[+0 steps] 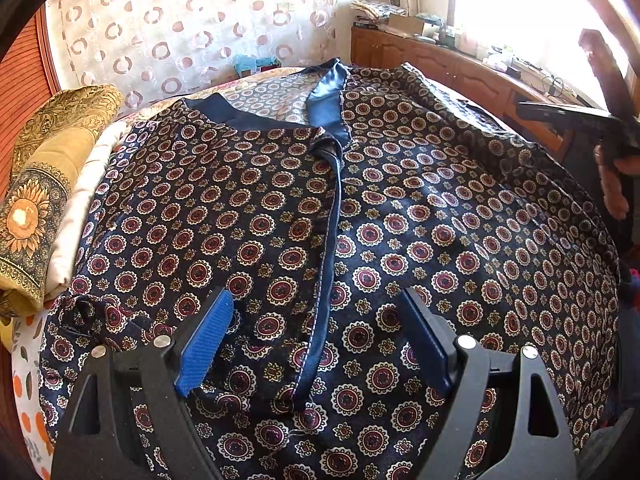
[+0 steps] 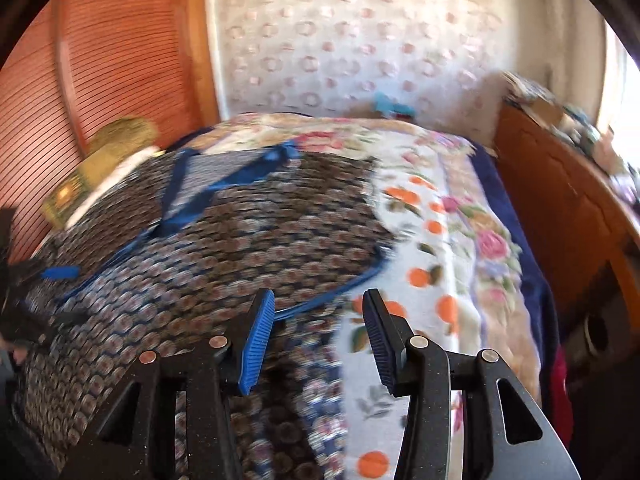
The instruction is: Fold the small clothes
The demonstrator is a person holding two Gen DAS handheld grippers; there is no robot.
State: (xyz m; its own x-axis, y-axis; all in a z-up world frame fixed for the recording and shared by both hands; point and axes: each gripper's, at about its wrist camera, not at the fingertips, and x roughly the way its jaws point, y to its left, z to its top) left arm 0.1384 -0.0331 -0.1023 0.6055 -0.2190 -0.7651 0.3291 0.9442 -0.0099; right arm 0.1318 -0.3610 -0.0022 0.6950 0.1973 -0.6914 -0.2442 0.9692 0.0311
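A dark navy shirt with red and cream medallions (image 1: 280,216) lies spread face up on the bed, its blue placket (image 1: 330,264) running down the middle. My left gripper (image 1: 320,340) is open just above the shirt's lower front, its jaws straddling the placket. My right gripper (image 2: 320,340) is open and empty above the shirt's right edge (image 2: 240,240), where the cloth meets the floral bedspread (image 2: 460,240). The right wrist view is motion-blurred. The right gripper also shows at the right edge of the left wrist view (image 1: 576,120), held in a hand.
A folded gold patterned cloth (image 1: 44,184) and a white cloth (image 1: 80,216) lie left of the shirt. A wooden cabinet (image 1: 460,68) with clutter runs along the right side of the bed. A curtain (image 1: 192,20) hangs behind.
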